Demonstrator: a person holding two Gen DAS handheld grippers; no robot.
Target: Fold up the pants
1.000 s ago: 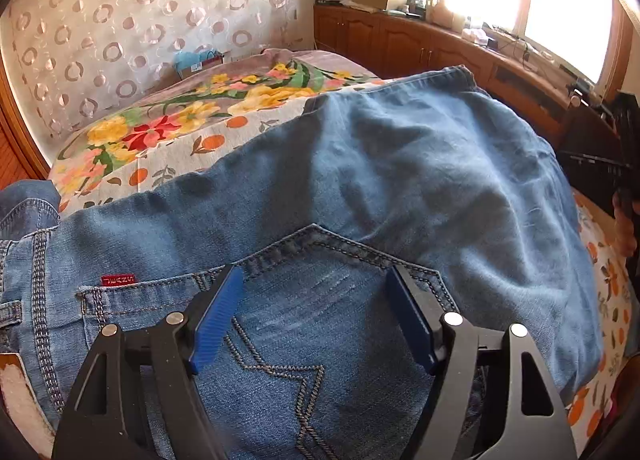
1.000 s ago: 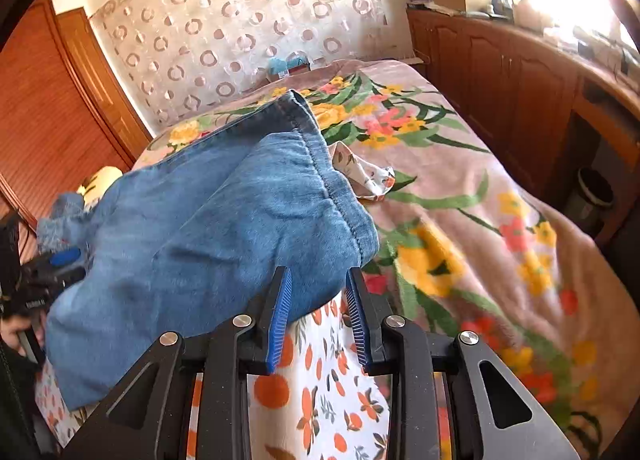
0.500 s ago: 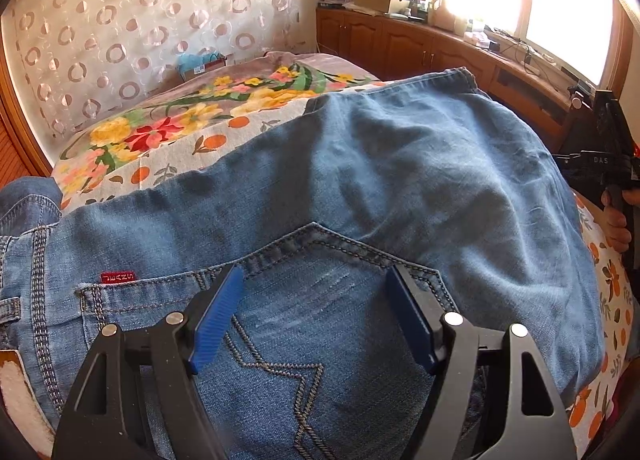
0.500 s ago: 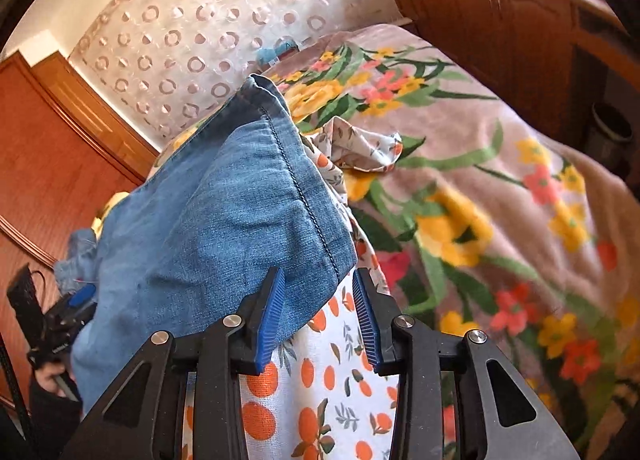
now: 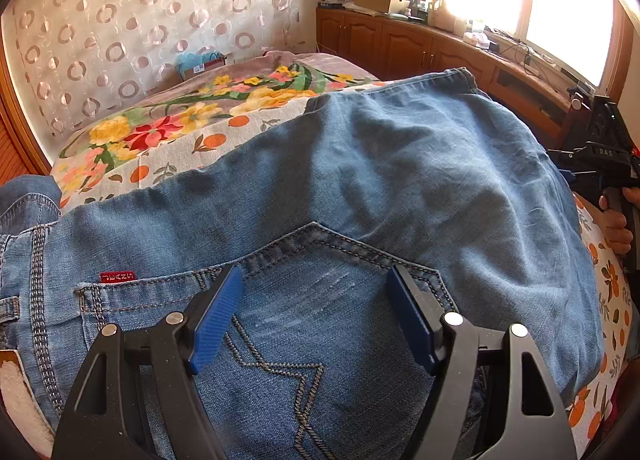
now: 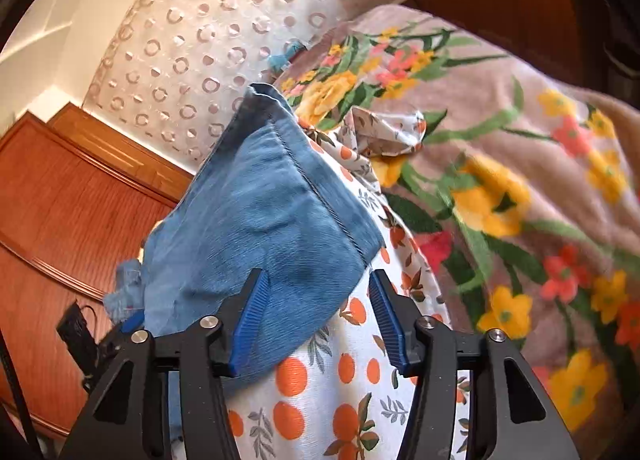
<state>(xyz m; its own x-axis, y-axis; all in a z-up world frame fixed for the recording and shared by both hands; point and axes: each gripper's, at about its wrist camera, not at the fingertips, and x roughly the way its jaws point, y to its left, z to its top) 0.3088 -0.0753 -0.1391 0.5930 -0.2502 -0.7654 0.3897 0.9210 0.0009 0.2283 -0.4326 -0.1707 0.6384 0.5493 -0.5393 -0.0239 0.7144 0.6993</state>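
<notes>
Blue jeans (image 5: 360, 187) lie across the bed, legs stretched to the right. My left gripper (image 5: 314, 288) is open, its blue pads over the back pocket (image 5: 304, 324) near the waistband. In the right wrist view the hem end of the jeans (image 6: 272, 219) lies between the jaws of my right gripper (image 6: 316, 292), which is open around the hem corner without pinching it. The right gripper also shows at the right edge of the left wrist view (image 5: 600, 163).
The bed has a flowered blanket (image 6: 520, 179) and a white sheet with orange dots (image 6: 344, 380). A rumpled bit of sheet (image 6: 388, 131) lies beyond the hem. Wooden cabinets (image 5: 404, 43) run under the window; a wooden wardrobe (image 6: 60, 219) stands on the other side.
My right gripper has opened wider and tilted, closing in on the hem end of the jeans. The left gripper has stayed open over the back pocket.
</notes>
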